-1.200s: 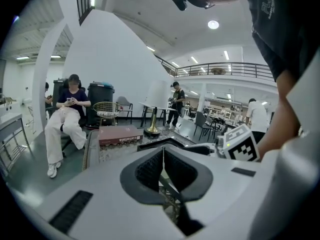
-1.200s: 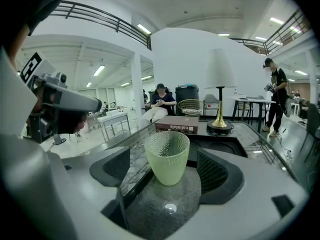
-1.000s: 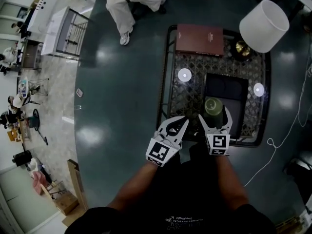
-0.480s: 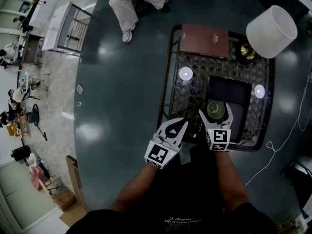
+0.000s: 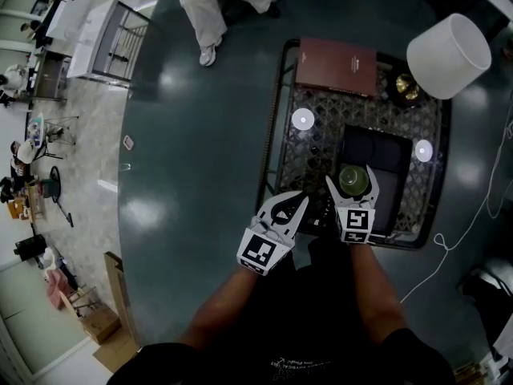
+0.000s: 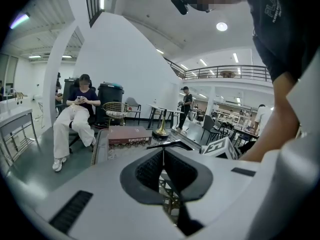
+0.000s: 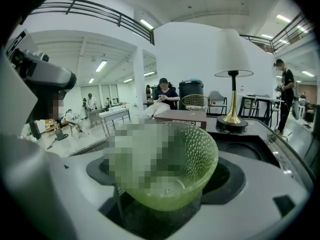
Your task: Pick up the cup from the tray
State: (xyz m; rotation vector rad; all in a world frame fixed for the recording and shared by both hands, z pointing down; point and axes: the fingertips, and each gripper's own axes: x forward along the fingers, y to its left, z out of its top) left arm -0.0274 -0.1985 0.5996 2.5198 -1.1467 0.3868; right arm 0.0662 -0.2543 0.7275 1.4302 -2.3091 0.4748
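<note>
Two grippers sit low over the near edge of the lattice-topped table, and the right one has the action. The right gripper has the green cup pinched between its jaws, one dark pad on either side of the dimpled glass wall. In the right gripper view the cup fills the gap, mouth tipped a little toward the camera. From the head view the cup is over the near left part of the dark tray, which lies on the table's right half. Whether the cup's base touches the tray, I can't tell.

Over to the left gripper: its jaws are pressed together at the tips, nothing between them, only a thin slit showing the table's lattice below. It hovers by the table's near left corner, just beside the right gripper but apart from it.

Further back on the table, a reddish-brown book lies flat at the far edge. Next to it a lamp with a white shade stands on a brass base at the far right corner. Beyond the table, a person in white trousers sits on the dark floor's far side.
</note>
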